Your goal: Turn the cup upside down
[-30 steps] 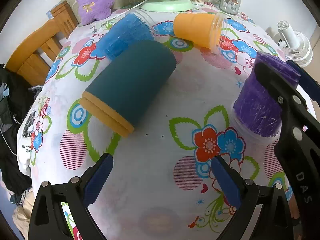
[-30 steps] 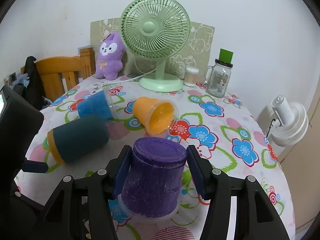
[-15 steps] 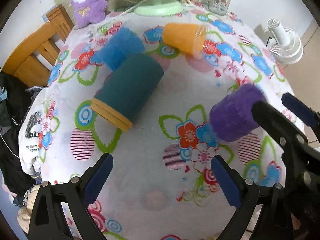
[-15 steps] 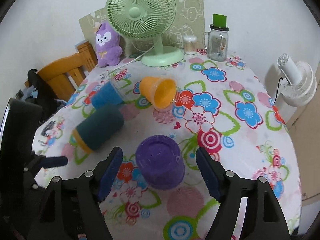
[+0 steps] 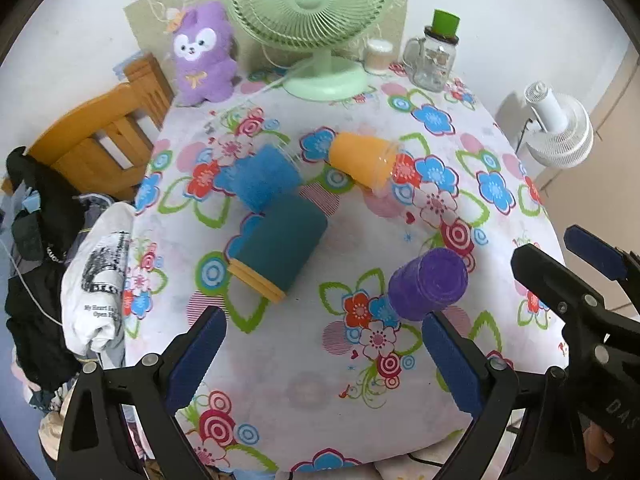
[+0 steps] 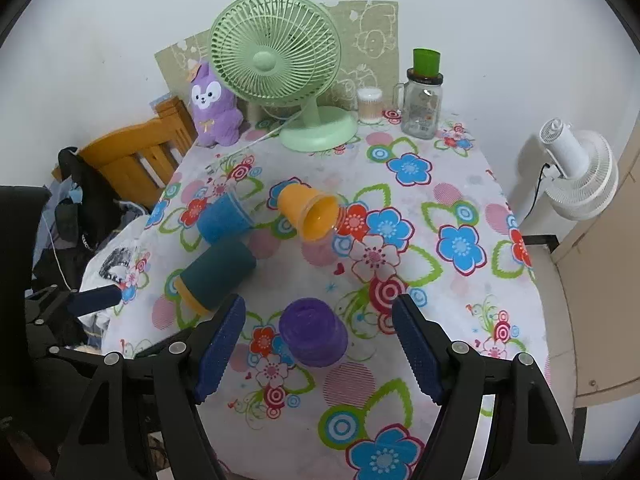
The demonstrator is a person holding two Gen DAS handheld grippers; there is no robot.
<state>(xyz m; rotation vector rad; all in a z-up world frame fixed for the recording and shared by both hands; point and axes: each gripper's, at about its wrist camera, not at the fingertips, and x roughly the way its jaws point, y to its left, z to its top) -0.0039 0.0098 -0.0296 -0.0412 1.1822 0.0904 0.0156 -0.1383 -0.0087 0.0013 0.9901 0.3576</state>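
A purple cup [image 6: 313, 337] stands upside down on the flowered tablecloth [image 6: 440, 288]; it also shows in the left wrist view [image 5: 427, 283]. A teal cup with a yellow rim [image 5: 280, 247] [image 6: 218, 275], a blue cup [image 5: 260, 178] [image 6: 222, 220] and an orange cup [image 5: 362, 160] [image 6: 310, 216] lie on their sides further back. My right gripper [image 6: 320, 354] is open and empty, raised above the purple cup. My left gripper [image 5: 322, 354] is open and empty, high above the table's near edge.
A green desk fan [image 6: 280, 68], a purple plush toy [image 6: 214, 106], a glass jar [image 6: 420, 108] and a small white container [image 6: 369, 105] stand at the table's back. A wooden chair with clothes [image 5: 92, 148] is left. A white floor fan [image 6: 576, 176] stands right.
My right gripper opened, let go of the purple cup upside down on the table, and pulled back and up. My left gripper also rose away from the table.
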